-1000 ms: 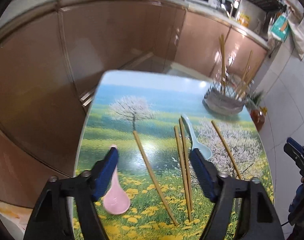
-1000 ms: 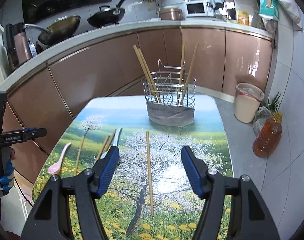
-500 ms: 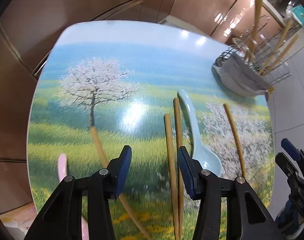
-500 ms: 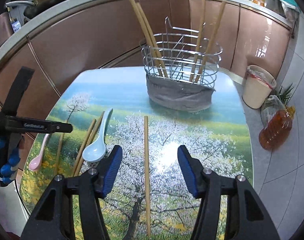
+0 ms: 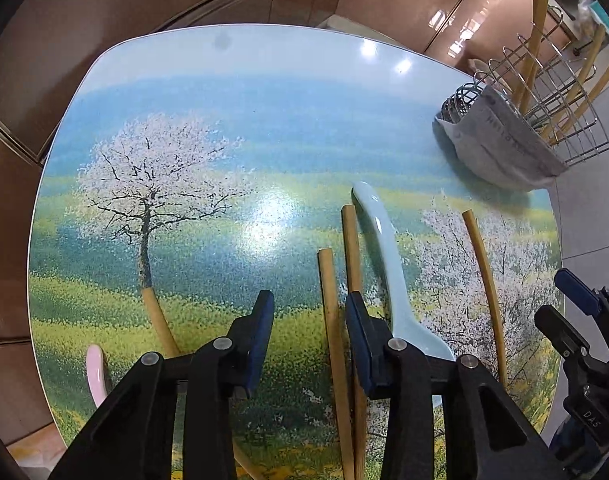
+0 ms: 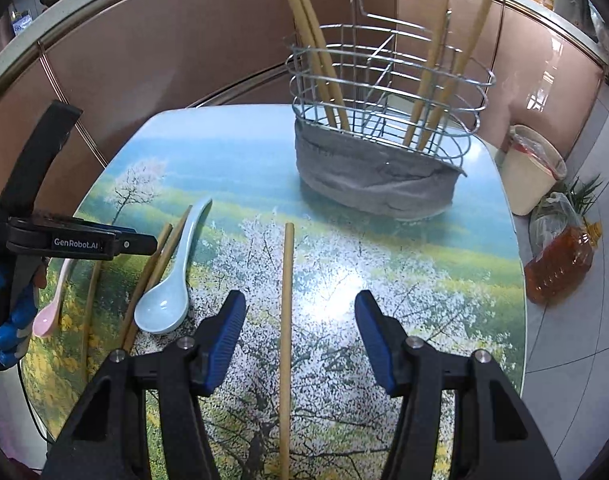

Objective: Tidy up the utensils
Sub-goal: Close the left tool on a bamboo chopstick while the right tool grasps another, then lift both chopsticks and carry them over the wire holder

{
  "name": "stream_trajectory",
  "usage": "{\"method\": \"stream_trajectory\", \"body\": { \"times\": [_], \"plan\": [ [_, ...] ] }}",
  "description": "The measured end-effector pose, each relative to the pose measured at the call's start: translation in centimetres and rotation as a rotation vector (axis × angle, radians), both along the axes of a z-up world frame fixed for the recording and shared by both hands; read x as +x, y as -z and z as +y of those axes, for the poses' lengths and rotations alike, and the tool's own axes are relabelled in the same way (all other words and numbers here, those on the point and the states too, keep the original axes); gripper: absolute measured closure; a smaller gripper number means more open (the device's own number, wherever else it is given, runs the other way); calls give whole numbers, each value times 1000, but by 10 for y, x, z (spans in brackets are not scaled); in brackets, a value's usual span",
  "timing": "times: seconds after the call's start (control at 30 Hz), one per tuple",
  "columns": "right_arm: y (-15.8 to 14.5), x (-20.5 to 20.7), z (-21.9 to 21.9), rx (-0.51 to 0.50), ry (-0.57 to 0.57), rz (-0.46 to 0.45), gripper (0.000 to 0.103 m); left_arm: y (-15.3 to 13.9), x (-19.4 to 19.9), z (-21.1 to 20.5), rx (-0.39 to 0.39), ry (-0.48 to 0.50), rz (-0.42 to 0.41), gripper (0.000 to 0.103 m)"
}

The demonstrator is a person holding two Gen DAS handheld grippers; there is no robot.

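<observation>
Both low over the tabletop (image 6: 484,280) to grab chopsticks: left hand-held gripper (image 5: 309,334) narrowing around one chopstick (image 5: 331,320), not yet squeezing, right hand-held gripper (image 6: 300,336) half-wide over a lone chopstick (image 6: 286,300).

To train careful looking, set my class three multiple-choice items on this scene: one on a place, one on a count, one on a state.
1. Where does the light blue spoon lie?
A. In the wire basket
B. On the table, beside a pair of chopsticks
C. On the floor

2. How many chopsticks stand in the wire basket?
A. One
B. Four
C. Seven

3. How is the right gripper?
A. Shut on a spoon
B. Shut on the basket's rim
C. Open, with a single chopstick seen between its jaws

Key: 1 B, the light blue spoon rests on the table against the pair of chopsticks. 2 B, the wire basket holds two at its left and two at its right. 3 C, the right gripper has just been closing, yet its pads press on nothing and the single chopstick lies untouched.
</observation>
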State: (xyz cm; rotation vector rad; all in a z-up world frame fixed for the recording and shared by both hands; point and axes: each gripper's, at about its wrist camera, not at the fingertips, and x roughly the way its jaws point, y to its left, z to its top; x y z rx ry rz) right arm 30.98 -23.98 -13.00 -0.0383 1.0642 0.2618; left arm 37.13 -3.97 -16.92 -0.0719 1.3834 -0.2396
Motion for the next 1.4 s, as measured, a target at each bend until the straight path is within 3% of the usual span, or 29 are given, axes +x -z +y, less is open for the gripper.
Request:
{"method": "stream_trajectory", "body": {
  "times": [0.13,0.4,0.93,1.03,1.1,1.4],
  "plan": [
    [5,7,4,-17,-9,16,51,3,2,-1,1,5,4,70],
    [19,25,14,-60,-41,87,68,4,4,0,23,20,6,77],
    [54,71,51,-157,-104,255,73,7,16,-9,73,79,20,93],
    [54,75,57,-163,-108,268,81,9,19,-8,56,69,31,96],
    [54,77,64,-168,-123,279,95,10,20,-8,51,59,34,97],
    [51,72,78,-170,-136,276,97,10,15,3,-7,-33,35,97]
  ]
}}
